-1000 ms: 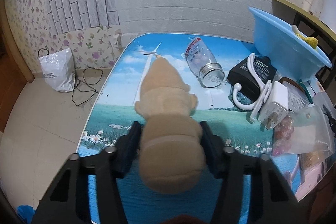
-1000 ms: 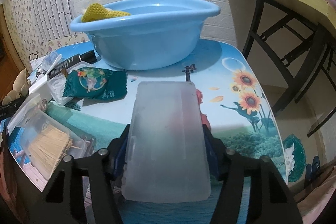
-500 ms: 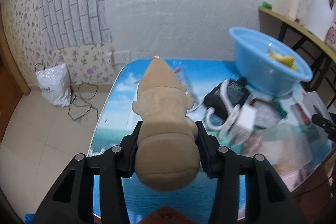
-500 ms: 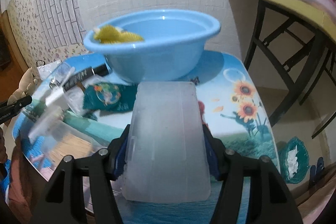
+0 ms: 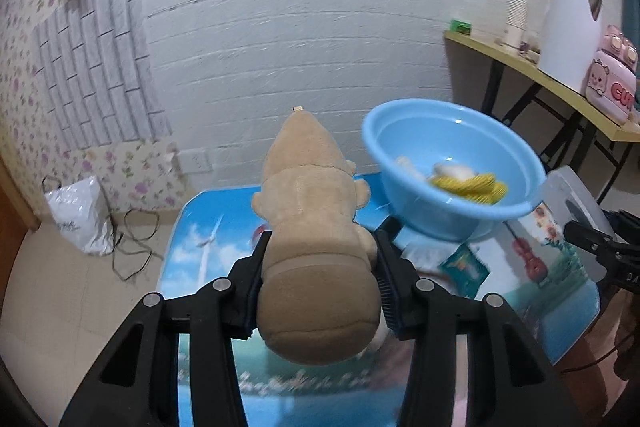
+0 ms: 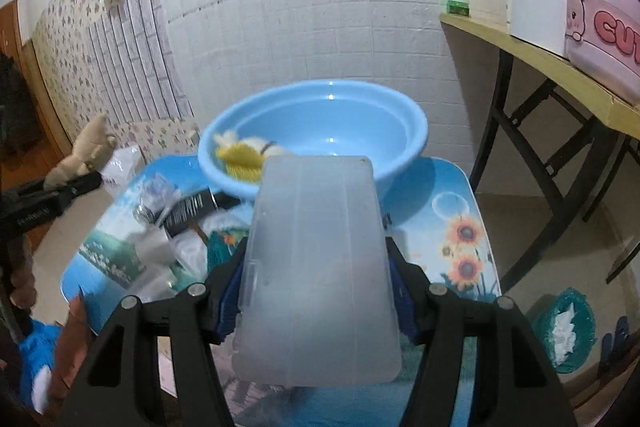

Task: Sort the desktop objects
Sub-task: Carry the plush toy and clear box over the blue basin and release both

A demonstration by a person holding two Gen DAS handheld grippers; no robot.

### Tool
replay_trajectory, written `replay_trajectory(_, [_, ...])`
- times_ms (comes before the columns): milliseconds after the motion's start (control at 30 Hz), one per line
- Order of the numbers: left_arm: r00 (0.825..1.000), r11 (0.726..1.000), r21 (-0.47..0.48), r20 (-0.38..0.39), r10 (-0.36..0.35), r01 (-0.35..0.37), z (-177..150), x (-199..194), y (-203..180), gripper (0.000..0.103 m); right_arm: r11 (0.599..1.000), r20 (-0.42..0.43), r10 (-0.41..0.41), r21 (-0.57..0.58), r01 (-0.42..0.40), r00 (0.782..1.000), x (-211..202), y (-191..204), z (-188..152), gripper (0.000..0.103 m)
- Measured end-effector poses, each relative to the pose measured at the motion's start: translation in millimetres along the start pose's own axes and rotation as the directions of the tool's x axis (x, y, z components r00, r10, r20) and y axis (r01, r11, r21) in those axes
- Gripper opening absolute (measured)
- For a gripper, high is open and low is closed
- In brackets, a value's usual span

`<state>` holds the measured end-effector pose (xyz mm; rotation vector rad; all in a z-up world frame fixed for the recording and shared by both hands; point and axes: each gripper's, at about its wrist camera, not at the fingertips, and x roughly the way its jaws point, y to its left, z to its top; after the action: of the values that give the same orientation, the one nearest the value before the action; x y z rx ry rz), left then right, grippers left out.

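Note:
My left gripper (image 5: 318, 281) is shut on a tan plush toy (image 5: 312, 227), held well above the table with its head pointing away from me. My right gripper (image 6: 316, 281) is shut on a frosted clear plastic box (image 6: 316, 267), lifted over the table's near edge. A blue basin (image 5: 448, 179) with a yellow knitted toy (image 5: 468, 185) inside stands at the table's far right; in the right wrist view the basin (image 6: 340, 123) sits just beyond the box. The plush toy (image 6: 86, 155) and left gripper show at the left edge there.
The picture-printed table (image 6: 460, 227) carries a heap of small items (image 6: 180, 223): a black charger, a green snack packet, clear bags. A wooden side table (image 5: 540, 75) with a white appliance stands to the right. A white bag (image 5: 80, 215) and cables lie on the floor.
Both grippers have risen with their loads, so the table looks smaller and lower. The left view has swung right, bringing the basin in beside the plush toy.

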<state>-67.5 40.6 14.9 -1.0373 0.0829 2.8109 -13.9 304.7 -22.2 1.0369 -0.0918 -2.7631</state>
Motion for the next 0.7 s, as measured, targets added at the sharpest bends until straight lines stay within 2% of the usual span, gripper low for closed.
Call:
replay_trajectory(300, [0.997, 0.996, 0.055, -0.003, -0.074, 0.075, 35, 34, -45, 0.046, 0.999, 0.031, 0.03, -0.012, -0.03, 0.999, 24, -2, 35, 0.061])
replay_trajectory(700, [0.992, 0.985, 0.114, -0.041, -0.123, 0.127, 63, 86, -88, 0.046, 0.999, 0.022, 0.038, -0.023, -0.037, 0.999, 66, -14, 58, 0.061])
